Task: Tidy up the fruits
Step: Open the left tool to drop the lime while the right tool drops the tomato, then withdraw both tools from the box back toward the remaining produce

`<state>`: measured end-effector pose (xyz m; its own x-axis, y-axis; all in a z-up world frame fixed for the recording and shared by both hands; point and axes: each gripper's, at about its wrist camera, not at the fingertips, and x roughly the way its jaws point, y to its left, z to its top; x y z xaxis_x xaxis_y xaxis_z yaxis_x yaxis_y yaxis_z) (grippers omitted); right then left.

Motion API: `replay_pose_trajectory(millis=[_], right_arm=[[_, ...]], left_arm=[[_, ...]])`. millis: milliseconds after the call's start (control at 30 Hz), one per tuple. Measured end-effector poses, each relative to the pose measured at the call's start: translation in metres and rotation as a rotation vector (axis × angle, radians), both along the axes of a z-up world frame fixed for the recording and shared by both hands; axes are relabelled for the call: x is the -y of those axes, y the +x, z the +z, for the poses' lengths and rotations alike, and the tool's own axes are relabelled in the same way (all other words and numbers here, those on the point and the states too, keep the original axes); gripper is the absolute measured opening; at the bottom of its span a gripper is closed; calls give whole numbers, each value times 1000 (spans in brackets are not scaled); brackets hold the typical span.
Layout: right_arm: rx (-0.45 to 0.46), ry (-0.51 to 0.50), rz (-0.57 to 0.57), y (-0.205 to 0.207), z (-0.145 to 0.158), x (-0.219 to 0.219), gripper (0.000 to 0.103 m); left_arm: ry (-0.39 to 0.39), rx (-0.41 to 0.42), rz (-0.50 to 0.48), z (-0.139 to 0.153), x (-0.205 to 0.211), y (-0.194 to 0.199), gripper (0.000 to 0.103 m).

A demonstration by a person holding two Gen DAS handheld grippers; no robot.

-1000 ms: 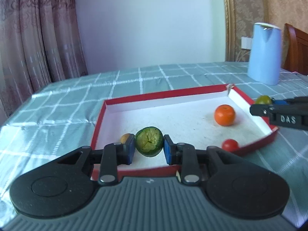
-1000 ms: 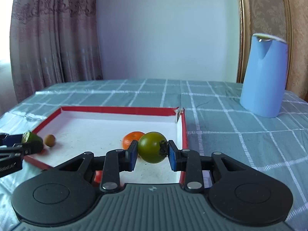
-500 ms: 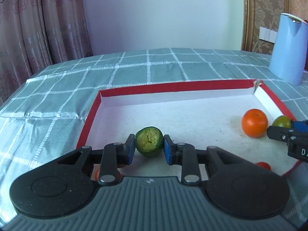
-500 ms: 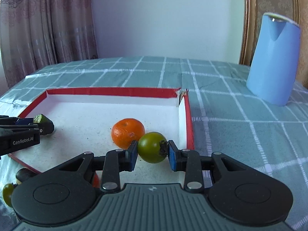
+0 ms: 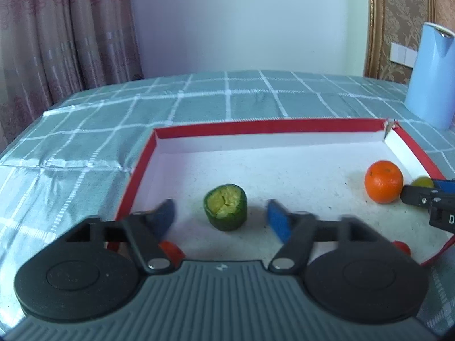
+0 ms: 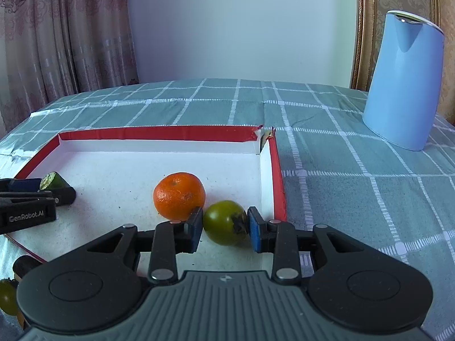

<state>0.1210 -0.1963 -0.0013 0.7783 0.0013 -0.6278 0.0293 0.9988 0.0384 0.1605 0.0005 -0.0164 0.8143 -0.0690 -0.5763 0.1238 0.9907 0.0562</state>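
Inside the red-rimmed tray (image 5: 298,126), we have the cut green fruit (image 5: 225,211) resting on the white floor near the tray's left wall, with the left gripper (image 5: 221,217) straddling it. Its jaws have just been opening and now stand wide, both pads clear of the fruit, which sits between them untouched. Toward the tray's right wall we hold a round green fruit (image 6: 225,222) in the right gripper (image 6: 224,228); the jaws are closed on it, pads pressed to both sides, just beside the orange (image 6: 179,195). Whether that green fruit already rests on the tray floor we cannot quite tell from this angle.

We see a few risks from here. The cut fruit stands on a curved side, so a blue pad brushing it as we back the left gripper out of the tray could tip or roll it. On the right, letting go before the fruit is grounded would let it roll, and the orange is close enough to be knocked by the near pad as the jaws spread. The tray's torn far-right corner (image 6: 266,136) looks weak, so a nudge there might flex the wall. More small fruits lie outside the tray's near edge (image 6: 8,297) on the worktop (image 6: 355,199), awaiting us.
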Motion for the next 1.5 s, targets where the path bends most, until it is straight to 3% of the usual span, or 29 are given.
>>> replay_pose_trajectory(millis=[167,500,667,833,1000,1100,1167,1300,1500], right_arm=[[50,26,13,-8,4,0,71],[98,31,-10,-21,9,2,72],[168,61,-48,-52,17,8,72],[250,153,-60,-89,24,16,73],[228,228,29,-125,20,4,73],[190,151,119,-138,16,-26,73],[141,119,173,-137,9,-45,73],[69,162,227,-124,-1,-63,73],[34,182,210,-110,-6,-70,72]], left_arm=[[-32,48,-2,7,-5,-9,86],[-20,147,27,14,-17,-34,91],[-50,247,52,19,-35,-64,96],[-92,304,99,21,-54,-87,100],[-130,294,117,22,-64,-90,100],[-110,285,106,20,-60,-90,100],[-88,289,100,19,-56,-91,100],[-75,288,87,17,-53,-91,103],[-83,280,78,17,-54,-90,103]])
